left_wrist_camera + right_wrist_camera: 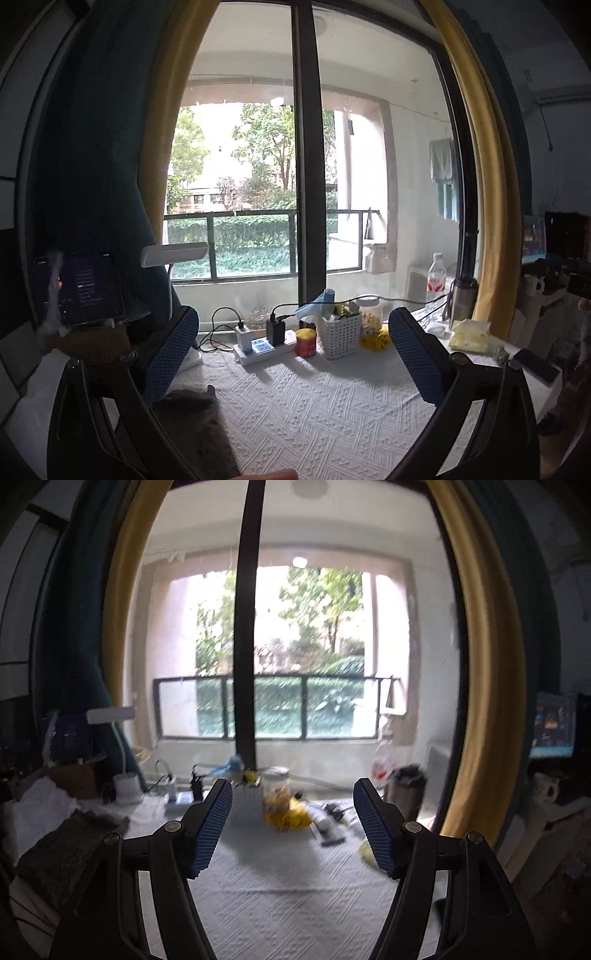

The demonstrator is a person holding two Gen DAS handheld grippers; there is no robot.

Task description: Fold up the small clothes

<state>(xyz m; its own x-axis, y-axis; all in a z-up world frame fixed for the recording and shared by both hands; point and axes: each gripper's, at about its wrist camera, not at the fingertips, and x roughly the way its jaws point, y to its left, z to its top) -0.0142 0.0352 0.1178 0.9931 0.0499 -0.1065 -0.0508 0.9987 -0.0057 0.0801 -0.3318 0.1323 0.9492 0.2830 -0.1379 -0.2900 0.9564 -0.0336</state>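
Dark grey-brown garment [192, 428] lies crumpled at the table's left edge, near side; in the left wrist view it sits just under the left gripper's [291, 354] left finger, whether touching I can't tell. The right wrist view shows the same garment [70, 853] at the left edge, with white cloth [40, 808] behind it.

Left gripper: jaws spread wide, nothing between the blue pads, pointing roughly level over the white textured tablecloth [314, 406]. Right gripper [293, 827]: jaws also wide apart, empty, aimed at the window; that view is motion-blurred.

Along the table's far edge, left to right: white lamp base, power strip [264, 347] with chargers plugged in, red can [306, 341], white slotted basket [340, 334], clear jar [369, 314] with yellow items at its foot. Toward the far right corner: water bottle [436, 277], steel flask [461, 302], yellow packet [469, 334]. Phone [535, 365] lies at the right edge.

Tablet [88, 288] stands propped beyond the left edge, screen lit.
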